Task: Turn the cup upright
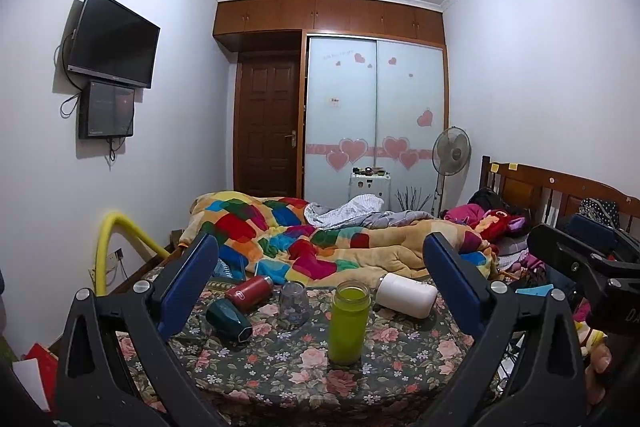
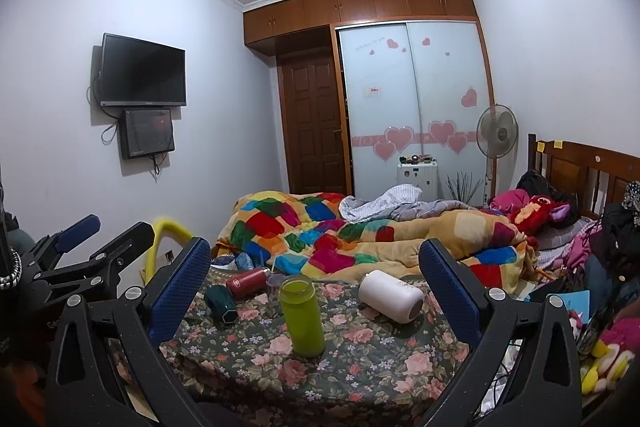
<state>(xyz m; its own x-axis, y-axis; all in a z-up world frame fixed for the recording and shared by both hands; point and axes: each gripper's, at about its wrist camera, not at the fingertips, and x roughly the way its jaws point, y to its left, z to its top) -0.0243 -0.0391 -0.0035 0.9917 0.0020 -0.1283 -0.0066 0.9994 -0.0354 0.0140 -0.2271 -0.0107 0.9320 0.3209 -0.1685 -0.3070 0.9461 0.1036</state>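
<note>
With both the left gripper point(image 1: 320, 269) and the right gripper point(image 2: 315, 267) held wide open and empty, the white cylindrical cup point(image 2: 391, 296) lying sideways on the floral-covered bed point(image 2: 360, 359) is judged yet to be approached and grasped.

txt: none legible | wardrobe door point(image 1: 376, 99) script + red bottle point(image 1: 249, 291) label: too blurry
</note>
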